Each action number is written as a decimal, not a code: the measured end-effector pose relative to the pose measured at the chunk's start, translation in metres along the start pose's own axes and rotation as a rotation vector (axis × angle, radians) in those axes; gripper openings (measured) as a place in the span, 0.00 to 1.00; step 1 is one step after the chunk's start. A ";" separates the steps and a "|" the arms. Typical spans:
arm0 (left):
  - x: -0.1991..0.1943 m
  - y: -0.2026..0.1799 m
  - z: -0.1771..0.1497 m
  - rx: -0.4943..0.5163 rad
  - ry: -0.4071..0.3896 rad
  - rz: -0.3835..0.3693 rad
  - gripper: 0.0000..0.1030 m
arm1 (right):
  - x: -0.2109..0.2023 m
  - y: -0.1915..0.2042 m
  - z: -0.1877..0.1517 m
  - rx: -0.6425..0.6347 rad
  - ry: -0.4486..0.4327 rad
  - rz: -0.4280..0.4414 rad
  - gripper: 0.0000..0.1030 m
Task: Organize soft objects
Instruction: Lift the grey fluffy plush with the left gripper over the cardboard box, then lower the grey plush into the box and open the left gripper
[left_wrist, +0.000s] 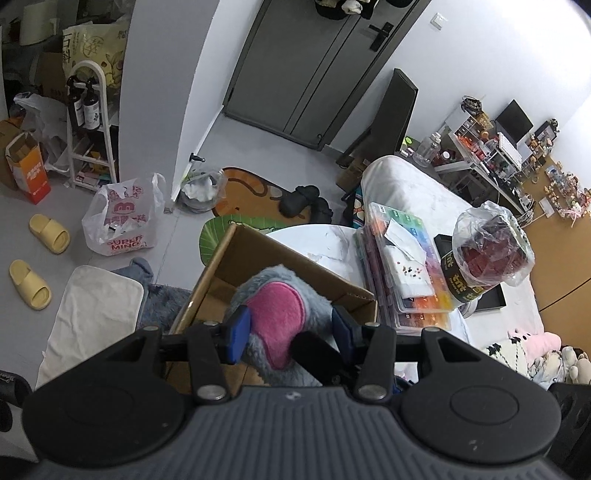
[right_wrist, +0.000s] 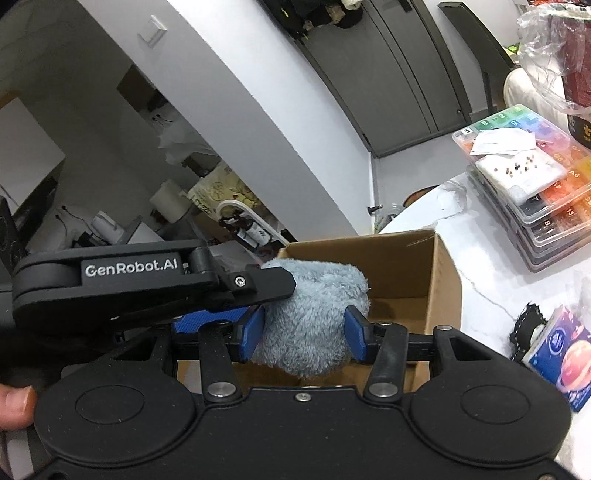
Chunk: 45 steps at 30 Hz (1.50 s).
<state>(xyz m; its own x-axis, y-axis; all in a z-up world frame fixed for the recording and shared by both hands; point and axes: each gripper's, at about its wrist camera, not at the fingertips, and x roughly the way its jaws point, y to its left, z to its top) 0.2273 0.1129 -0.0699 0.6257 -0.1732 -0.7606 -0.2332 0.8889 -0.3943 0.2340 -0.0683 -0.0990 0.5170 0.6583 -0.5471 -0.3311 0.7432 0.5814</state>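
in the left wrist view, my left claw (left_wrist: 290, 328) sits low in the middle of the frame, its blue pads (left_wrist: 239, 328) pressed in on either side of a grey plush toy (left_wrist: 284, 295) with a pink patch facing me. the toy hangs right over the open cardboard box (left_wrist: 258, 258), which stands at the edge of the white bench (left_wrist: 332, 243). to the right of the box lies a stack of clear bead cases (left_wrist: 402, 266), and further right a plastic-wrapped tub (left_wrist: 487, 251).

in the right wrist view, my right claw (right_wrist: 304, 332) is clamped on the same plush toy (right_wrist: 314, 314), blue-grey fur bulging between the pads at centre frame. the left claw's black finger (right_wrist: 266, 282) comes in from the left and touches the toy's top. the box (right_wrist: 406, 266) opens just behind and below the toy; the bead cases (right_wrist: 535, 192) sit at upper right.

i judge this as the placing step: the toy is held by both claws above the box, not yet inside. next i would need to lower it past the rim and let both claws part, keeping the fur from catching on the cardboard edge.
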 end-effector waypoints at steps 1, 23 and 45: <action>0.003 -0.002 0.001 0.001 0.001 -0.001 0.46 | 0.002 -0.001 0.001 0.000 0.006 -0.007 0.47; -0.012 0.003 -0.008 0.004 -0.003 0.054 0.50 | -0.005 -0.001 -0.011 0.003 0.069 -0.094 0.54; -0.072 -0.033 -0.044 0.152 -0.053 0.104 0.79 | -0.099 -0.012 -0.032 -0.045 0.009 -0.161 0.83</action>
<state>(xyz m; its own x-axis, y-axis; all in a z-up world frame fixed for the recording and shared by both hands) 0.1569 0.0771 -0.0246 0.6435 -0.0583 -0.7632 -0.1861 0.9553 -0.2299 0.1615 -0.1389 -0.0714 0.5595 0.5314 -0.6361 -0.2800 0.8435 0.4584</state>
